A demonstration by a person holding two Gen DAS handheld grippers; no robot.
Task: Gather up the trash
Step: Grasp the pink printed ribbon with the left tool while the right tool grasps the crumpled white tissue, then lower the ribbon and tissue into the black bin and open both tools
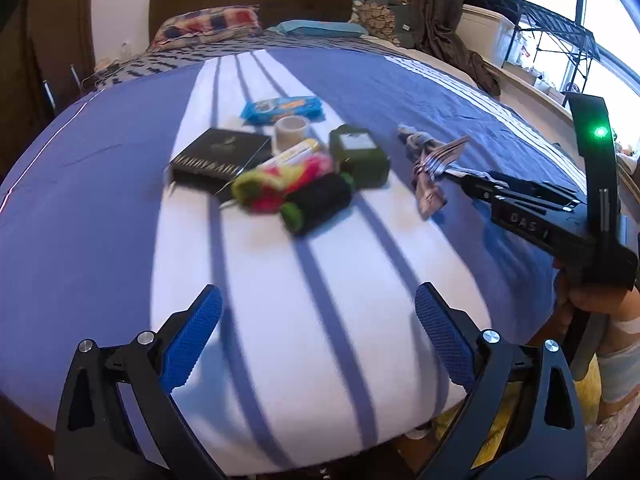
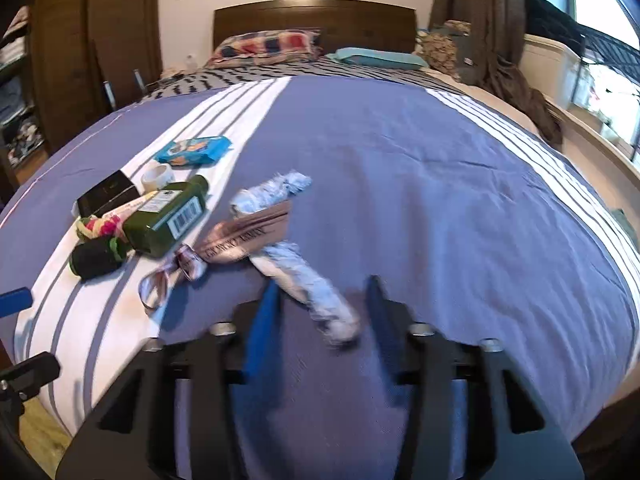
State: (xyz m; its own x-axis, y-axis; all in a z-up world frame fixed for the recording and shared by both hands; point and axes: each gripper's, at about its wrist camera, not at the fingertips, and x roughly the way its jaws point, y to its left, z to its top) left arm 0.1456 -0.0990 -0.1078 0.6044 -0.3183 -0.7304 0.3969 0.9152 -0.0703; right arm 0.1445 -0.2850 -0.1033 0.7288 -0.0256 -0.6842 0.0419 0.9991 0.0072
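Observation:
Several items lie on the striped bed cover (image 1: pixel 120 208): a blue snack wrapper (image 1: pixel 282 109), a tape roll (image 1: pixel 292 130), a black box (image 1: pixel 220 160), a green bottle (image 1: pixel 360 154), colourful rolled socks (image 1: pixel 280 184), a black rolled sock (image 1: pixel 320 204) and a crumpled bluish wrapper with a printed ribbon (image 2: pixel 264 236). My left gripper (image 1: pixel 318 334) is open and empty, short of the pile. My right gripper (image 2: pixel 324 312) is open just above the near end of the crumpled wrapper (image 2: pixel 316 292); it also shows in the left wrist view (image 1: pixel 460 176).
Pillows (image 2: pixel 268 46) and a wooden headboard (image 2: pixel 316 20) are at the far end. Clothes and a curtain hang at the right (image 2: pixel 516 76). A window ledge with a white bin (image 2: pixel 552 68) runs along the right. A wardrobe (image 2: pixel 96 40) stands left.

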